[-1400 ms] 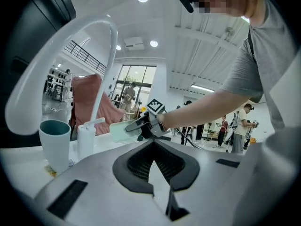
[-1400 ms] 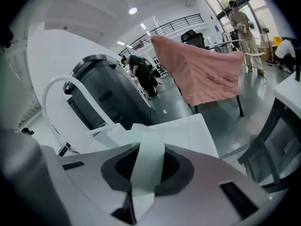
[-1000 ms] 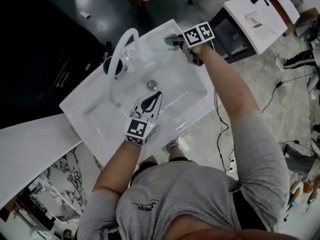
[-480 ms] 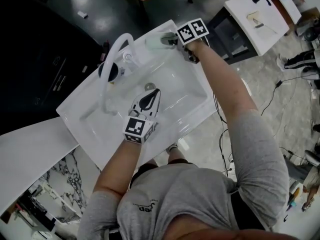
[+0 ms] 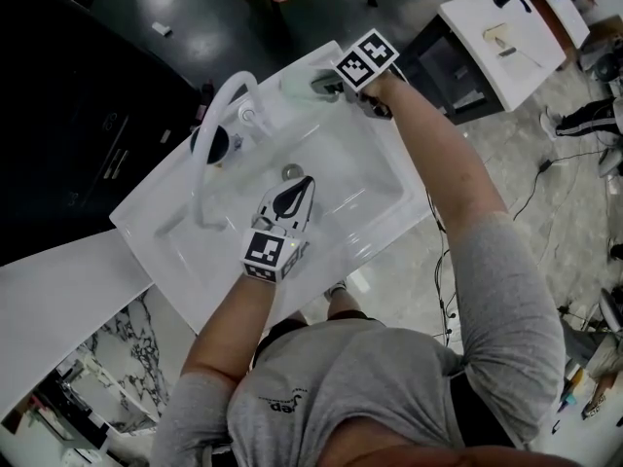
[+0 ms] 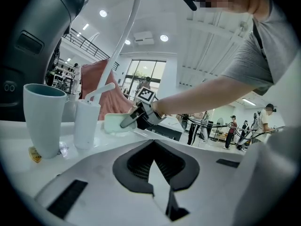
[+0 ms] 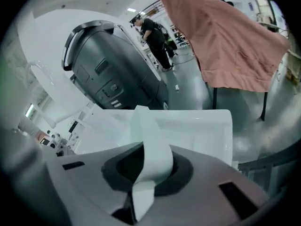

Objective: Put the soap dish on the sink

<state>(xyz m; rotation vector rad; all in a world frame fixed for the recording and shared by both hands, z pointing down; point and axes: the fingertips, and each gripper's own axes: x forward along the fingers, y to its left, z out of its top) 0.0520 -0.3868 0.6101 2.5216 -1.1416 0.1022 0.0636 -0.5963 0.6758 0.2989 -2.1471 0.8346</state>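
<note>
- Head view: right gripper (image 5: 326,86) at the far corner of the sink (image 5: 161,230), pale green dish (image 5: 300,84) in its tips, at the rim beside the faucet (image 5: 219,105). Resting or just above: cannot tell. Left gripper (image 5: 300,185) over the basin near the drain (image 5: 291,171).
- Left gripper view: its 2 jaws meet, nothing between. Beyond stand a cup (image 6: 44,119) and a white bottle (image 6: 87,124).
- Right gripper view: the dish's edge stands between the 2 jaws, which are closing narrow on it, pads touching. Sink corner beneath, pink cloth (image 7: 221,46) beyond.
</note>
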